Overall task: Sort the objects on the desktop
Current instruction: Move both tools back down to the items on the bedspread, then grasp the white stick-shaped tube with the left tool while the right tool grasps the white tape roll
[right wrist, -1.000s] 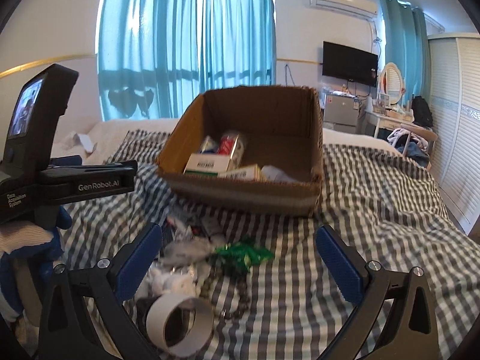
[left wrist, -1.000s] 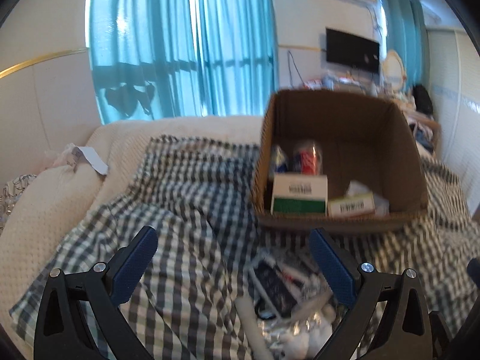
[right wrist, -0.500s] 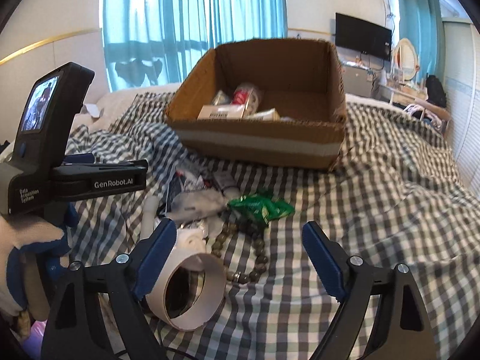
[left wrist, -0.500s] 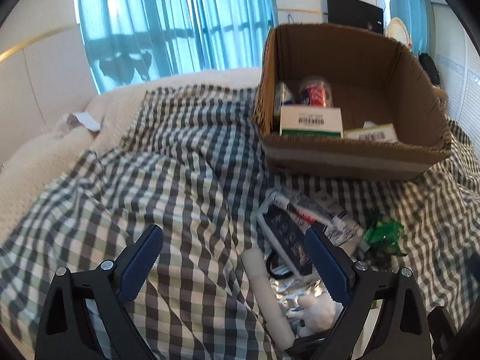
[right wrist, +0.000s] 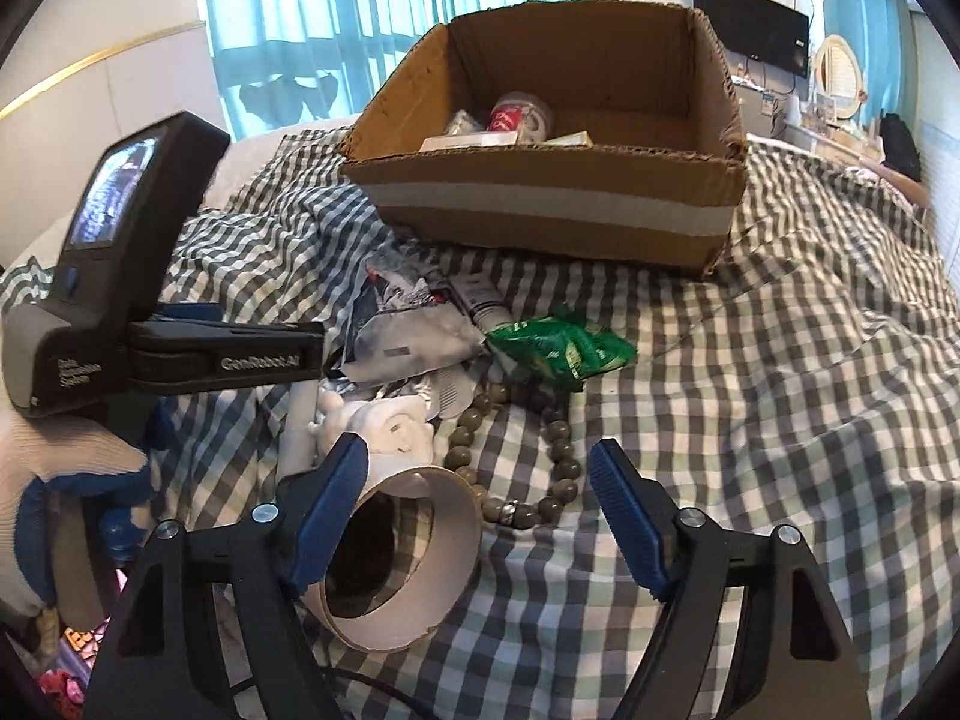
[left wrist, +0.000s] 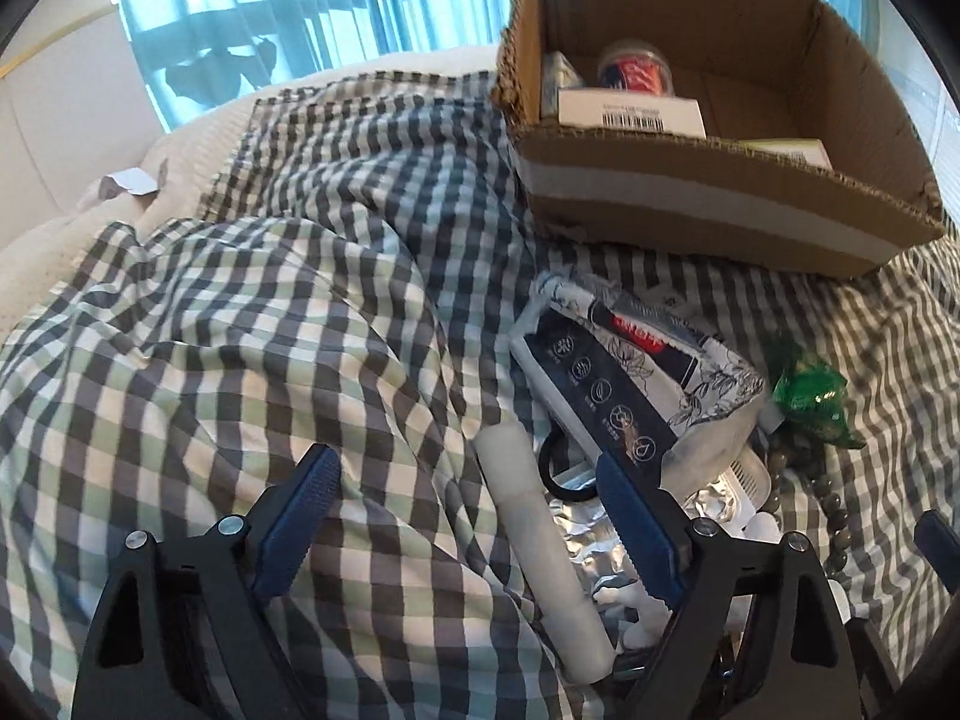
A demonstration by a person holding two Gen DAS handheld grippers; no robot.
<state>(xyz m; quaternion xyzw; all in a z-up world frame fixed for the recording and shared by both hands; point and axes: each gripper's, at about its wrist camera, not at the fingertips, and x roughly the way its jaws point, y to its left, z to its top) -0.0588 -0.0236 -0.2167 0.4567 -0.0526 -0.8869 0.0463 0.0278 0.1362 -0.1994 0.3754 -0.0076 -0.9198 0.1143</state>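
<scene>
My left gripper (left wrist: 465, 525) had jaws closing with a white tube (left wrist: 540, 546) between them, untouched; my right gripper (right wrist: 480, 516), also closing, straddled the tape roll (right wrist: 408, 558), ungripped.

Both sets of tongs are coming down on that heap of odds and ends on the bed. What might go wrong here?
The left tongs are closing around the white tube, which lies against a foil pack and a black ring; they could catch those too. The right tongs, also closing, straddle the tape roll, with the bead bracelet just beyond, so beads might get dragged. The rumpled checked blanket may let things slip.
</scene>
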